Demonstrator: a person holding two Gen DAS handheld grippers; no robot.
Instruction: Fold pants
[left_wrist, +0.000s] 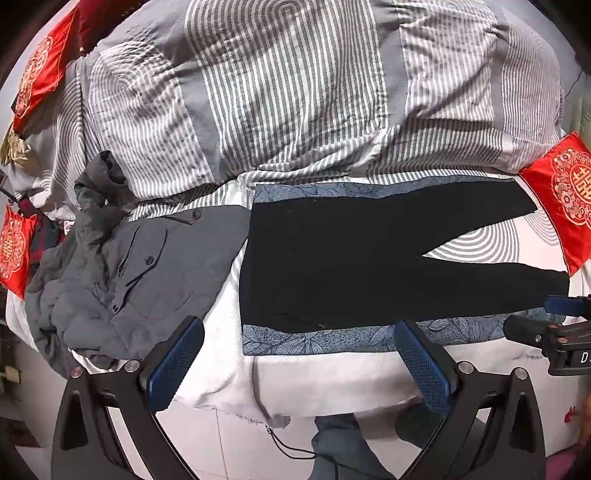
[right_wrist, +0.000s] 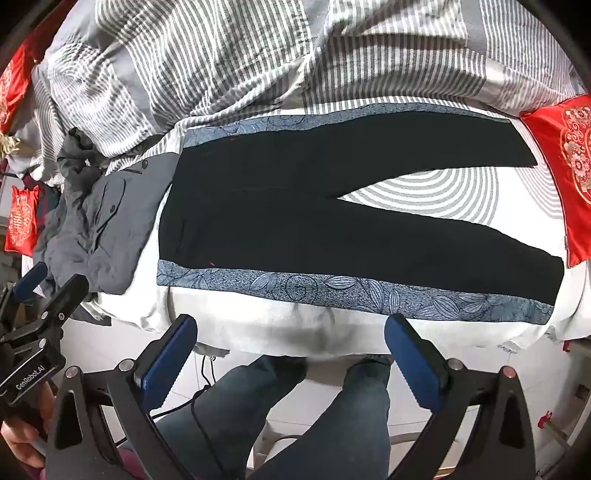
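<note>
Black pants (left_wrist: 332, 258) lie flat on a blue leaf-patterned cloth (left_wrist: 332, 338) on the bed, waist to the left, legs spread in a V to the right. They also show in the right wrist view (right_wrist: 295, 214) on the same cloth (right_wrist: 332, 290). My left gripper (left_wrist: 299, 365) is open and empty, held above the bed's front edge near the waist end. My right gripper (right_wrist: 290, 354) is open and empty, held off the front edge near the middle of the pants. Each gripper shows at the edge of the other's view.
A heap of grey garments (left_wrist: 122, 269) lies left of the pants. A striped grey and white quilt (left_wrist: 288, 92) is bunched at the back. Red embroidered cushions sit at the right (left_wrist: 565, 195) and left (left_wrist: 14, 251). The person's legs (right_wrist: 295, 424) stand below the bed edge.
</note>
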